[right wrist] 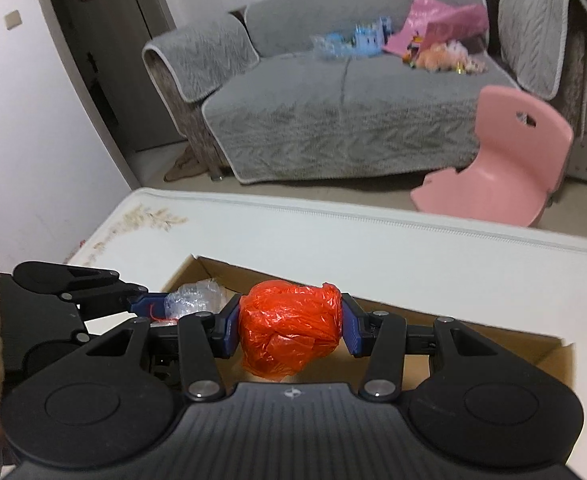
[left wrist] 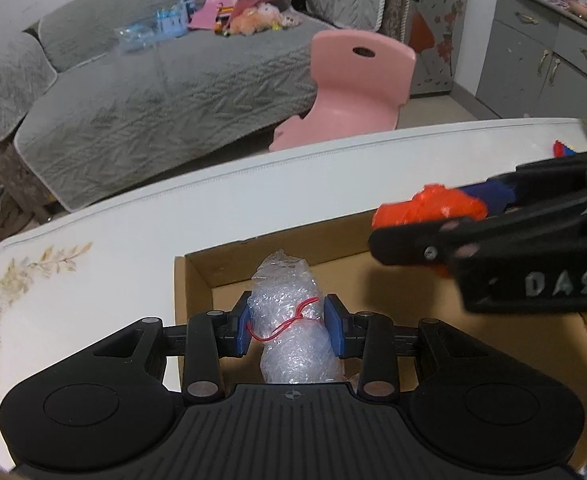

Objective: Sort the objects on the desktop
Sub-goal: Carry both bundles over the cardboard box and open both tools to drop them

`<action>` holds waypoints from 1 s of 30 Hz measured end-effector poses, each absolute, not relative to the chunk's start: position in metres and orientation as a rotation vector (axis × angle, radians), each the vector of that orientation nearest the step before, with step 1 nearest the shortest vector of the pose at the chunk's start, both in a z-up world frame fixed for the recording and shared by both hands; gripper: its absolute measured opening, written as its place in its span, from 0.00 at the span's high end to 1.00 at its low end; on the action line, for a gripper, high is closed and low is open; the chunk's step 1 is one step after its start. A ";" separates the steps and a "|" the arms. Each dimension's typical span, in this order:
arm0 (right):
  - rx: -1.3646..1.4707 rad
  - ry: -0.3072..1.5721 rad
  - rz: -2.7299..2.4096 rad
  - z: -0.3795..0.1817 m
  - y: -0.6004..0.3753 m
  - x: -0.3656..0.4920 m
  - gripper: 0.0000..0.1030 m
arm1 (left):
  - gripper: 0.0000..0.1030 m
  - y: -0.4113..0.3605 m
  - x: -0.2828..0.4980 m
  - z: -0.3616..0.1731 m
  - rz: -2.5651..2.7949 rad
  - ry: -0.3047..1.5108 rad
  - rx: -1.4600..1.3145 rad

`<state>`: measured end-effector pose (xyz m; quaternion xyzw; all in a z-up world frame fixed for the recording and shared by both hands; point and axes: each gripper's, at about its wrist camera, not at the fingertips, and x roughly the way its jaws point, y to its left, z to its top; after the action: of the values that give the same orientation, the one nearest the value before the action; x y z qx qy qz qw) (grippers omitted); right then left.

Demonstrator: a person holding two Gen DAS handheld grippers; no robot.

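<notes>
My left gripper (left wrist: 292, 326) is shut on a clear plastic bundle (left wrist: 289, 312) tied with a red band, held over the left end of an open cardboard box (left wrist: 197, 276). My right gripper (right wrist: 291, 326) is shut on a crumpled orange plastic bag (right wrist: 291, 330), held above the same box (right wrist: 493, 334). The right gripper also shows at the right of the left wrist view with the orange bag (left wrist: 429, 204). The left gripper and clear bundle (right wrist: 191, 300) show at the left of the right wrist view.
The box sits on a white table (left wrist: 93, 280) with a floral print. Beyond the table edge stand a pink child's chair (left wrist: 353, 88) and a grey sofa (left wrist: 153, 92) with toys. A colourful item (left wrist: 563, 148) lies at the table's far right.
</notes>
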<state>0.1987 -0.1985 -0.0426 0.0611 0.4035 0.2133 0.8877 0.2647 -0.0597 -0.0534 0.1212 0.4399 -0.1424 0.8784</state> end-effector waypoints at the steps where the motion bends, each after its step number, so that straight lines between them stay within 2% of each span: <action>1: 0.124 0.847 0.438 -0.046 -0.197 0.200 0.57 | 0.58 -0.060 0.266 -0.055 -0.295 0.923 0.250; 8: 0.118 0.893 0.421 -0.065 -0.190 0.205 0.56 | 0.57 -0.059 0.267 -0.076 -0.292 0.945 0.251; 15: 0.092 0.894 0.410 -0.068 -0.182 0.205 0.56 | 0.55 -0.059 0.261 -0.074 -0.301 0.932 0.244; 19: 0.074 0.869 0.392 -0.063 -0.181 0.202 0.52 | 0.48 -0.062 0.258 -0.070 -0.289 0.886 0.251; 21: 0.084 0.853 0.390 -0.058 -0.182 0.201 0.50 | 0.41 -0.062 0.254 -0.066 -0.288 0.865 0.234; 23: 0.079 0.839 0.382 -0.053 -0.184 0.198 0.43 | 0.31 -0.063 0.250 -0.062 -0.280 0.840 0.241; 27: 0.060 0.824 0.396 -0.043 -0.193 0.190 0.42 | 0.29 -0.064 0.230 -0.051 -0.263 0.797 0.285; 30: 0.049 0.818 0.403 -0.036 -0.209 0.170 0.41 | 0.24 -0.058 0.205 -0.043 -0.273 0.778 0.280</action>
<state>0.1704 -0.2090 -0.0356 0.0236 0.3948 0.1947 0.8976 0.2047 -0.0581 -0.0432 0.1357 0.3769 -0.1323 0.9067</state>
